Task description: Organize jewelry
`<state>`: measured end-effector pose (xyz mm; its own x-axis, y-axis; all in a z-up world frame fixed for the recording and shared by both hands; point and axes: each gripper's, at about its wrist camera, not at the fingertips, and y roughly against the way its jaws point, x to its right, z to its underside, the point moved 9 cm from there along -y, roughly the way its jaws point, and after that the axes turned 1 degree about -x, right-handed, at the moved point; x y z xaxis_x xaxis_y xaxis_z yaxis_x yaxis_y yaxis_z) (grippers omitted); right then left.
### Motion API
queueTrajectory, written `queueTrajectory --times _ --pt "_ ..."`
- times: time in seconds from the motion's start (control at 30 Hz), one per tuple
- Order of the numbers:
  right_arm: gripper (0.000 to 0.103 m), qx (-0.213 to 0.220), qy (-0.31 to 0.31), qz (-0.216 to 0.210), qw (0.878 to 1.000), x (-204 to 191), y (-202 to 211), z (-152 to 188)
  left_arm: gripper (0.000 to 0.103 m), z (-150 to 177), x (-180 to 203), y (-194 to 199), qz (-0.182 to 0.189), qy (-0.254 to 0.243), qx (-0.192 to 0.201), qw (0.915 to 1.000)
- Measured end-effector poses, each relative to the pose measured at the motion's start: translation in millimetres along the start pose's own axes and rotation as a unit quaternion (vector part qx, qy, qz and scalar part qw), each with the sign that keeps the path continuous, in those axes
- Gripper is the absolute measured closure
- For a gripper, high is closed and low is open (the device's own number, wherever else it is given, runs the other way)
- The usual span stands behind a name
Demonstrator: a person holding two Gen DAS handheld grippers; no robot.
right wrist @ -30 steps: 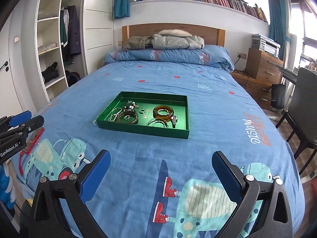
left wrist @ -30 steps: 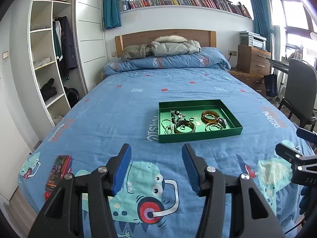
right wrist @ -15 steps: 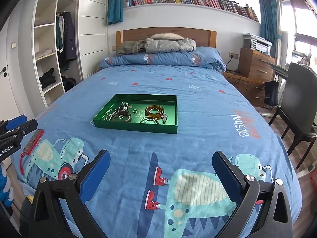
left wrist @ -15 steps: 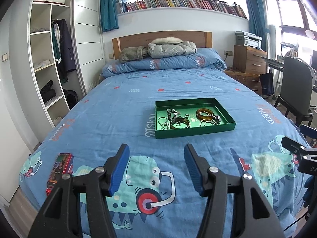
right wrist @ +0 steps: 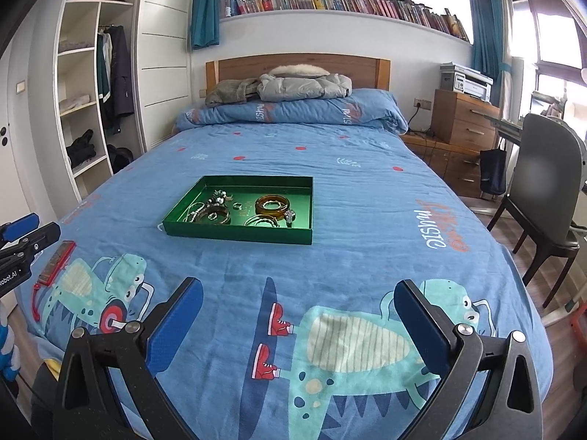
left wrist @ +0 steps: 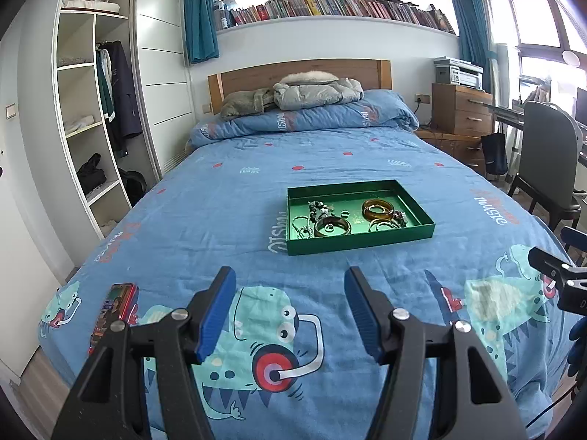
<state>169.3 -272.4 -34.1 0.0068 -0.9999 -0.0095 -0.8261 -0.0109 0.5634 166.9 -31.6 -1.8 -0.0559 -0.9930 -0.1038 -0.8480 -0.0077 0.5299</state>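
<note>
A shallow green tray [left wrist: 361,239] [right wrist: 238,235] sits in the middle of the blue bed. In it lie an amber bangle [left wrist: 378,209] [right wrist: 273,205], a dark bangle [left wrist: 332,226] [right wrist: 213,216], thin silver bangles [left wrist: 383,225] [right wrist: 262,221], a small ring [left wrist: 344,214] [right wrist: 237,205] and beaded chains [left wrist: 318,209] [right wrist: 216,196]. My left gripper [left wrist: 290,286] hangs over the near end of the bed, well short of the tray, its jaws opening with nothing between them. My right gripper [right wrist: 299,297] stands open wide and empty, also short of the tray.
A phone in a red case [left wrist: 114,306] [right wrist: 57,258] lies on the bed's near left corner. A dark chair [left wrist: 546,168] [right wrist: 543,198] and wooden drawers [right wrist: 464,124] stand to the right. An open wardrobe [left wrist: 91,117] lines the left wall. Folded jackets [left wrist: 315,91] rest at the headboard.
Both views have drawn back from the tray, which now looks smaller and farther. The left gripper's jaws have spread wider. The right jaws stay wide apart.
</note>
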Motion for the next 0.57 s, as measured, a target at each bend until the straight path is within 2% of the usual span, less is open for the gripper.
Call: queueTrajectory --times 0.57 --pt "0.001 0.008 0.002 0.002 1.0 8.7 -2.6 -1.6 0.043 -0.8 3.3 -0.7 0.004 0.006 0.005 1.0"
